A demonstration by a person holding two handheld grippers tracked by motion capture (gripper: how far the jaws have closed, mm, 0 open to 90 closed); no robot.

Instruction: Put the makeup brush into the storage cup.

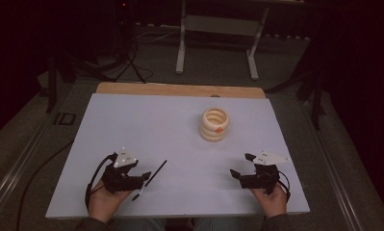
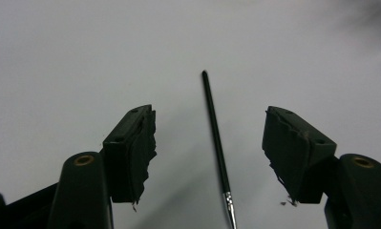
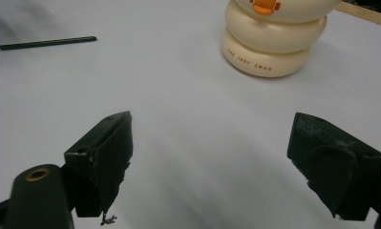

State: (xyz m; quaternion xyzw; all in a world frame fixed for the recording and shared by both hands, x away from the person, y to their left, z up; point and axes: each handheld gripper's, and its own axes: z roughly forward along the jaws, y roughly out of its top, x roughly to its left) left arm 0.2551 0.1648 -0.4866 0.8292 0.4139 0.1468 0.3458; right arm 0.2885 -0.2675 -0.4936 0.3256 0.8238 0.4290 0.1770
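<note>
The left tool (image 2: 211, 157) stood parted around the thin black paintbrush (image 2: 216, 138), not yet gripping; the right tool (image 3: 209, 167) gaped empty, the pickup unfinished.

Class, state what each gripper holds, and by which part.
Nothing is held. The thin paintbrush lies on the table between the left gripper's open jaws, untouched; the right gripper is open.

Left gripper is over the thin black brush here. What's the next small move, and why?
Probably close the left gripper on the brush. In the left gripper view the brush lies on the white table between the jaws, a clear gap on each side, neither pad touching it. The right gripper hangs open, well short of the cream ringed holder.
</note>
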